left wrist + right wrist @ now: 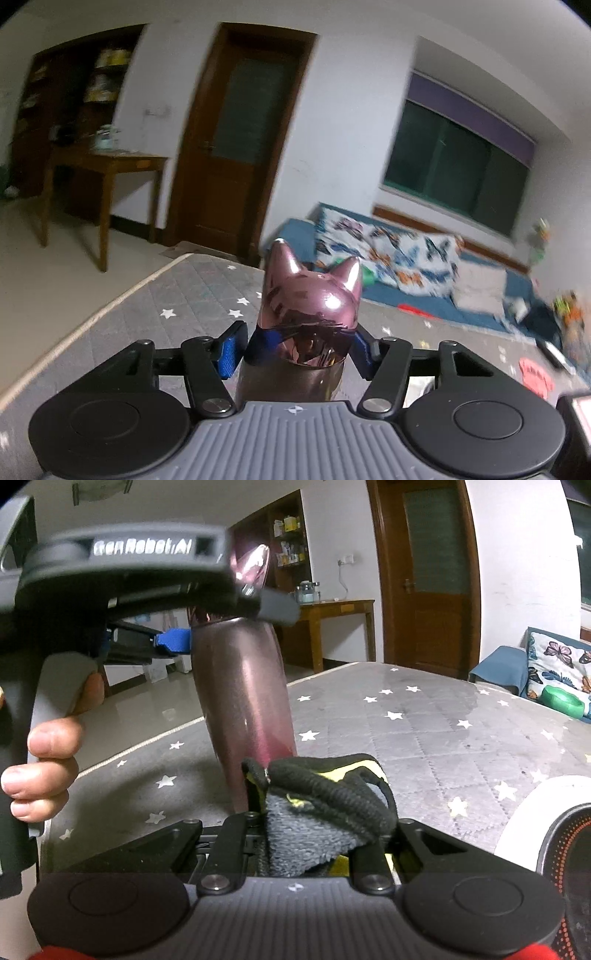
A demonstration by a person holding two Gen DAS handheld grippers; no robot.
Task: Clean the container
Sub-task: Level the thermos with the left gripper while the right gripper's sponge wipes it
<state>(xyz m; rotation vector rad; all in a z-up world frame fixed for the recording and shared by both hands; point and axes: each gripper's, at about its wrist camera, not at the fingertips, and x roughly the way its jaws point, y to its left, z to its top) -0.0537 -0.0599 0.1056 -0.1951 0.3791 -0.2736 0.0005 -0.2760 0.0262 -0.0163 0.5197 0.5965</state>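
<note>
Bottle (245, 698) clamped in our left jaws; right jaws clamp a cloth (317, 819) beside it; wiping seems barely begun.

Left tongs (295, 345): black linkage arms with round silver pivot screws, blue ribbed pads (229, 350), two black discs flanking a grey ribbed housing bearing a small crosshair mark. Right tongs (325, 834): the same black links, screws and grey housing. Seen from the right wrist, the left unit shows white "GenRobot.AI" lettering and a grey handle.
</note>
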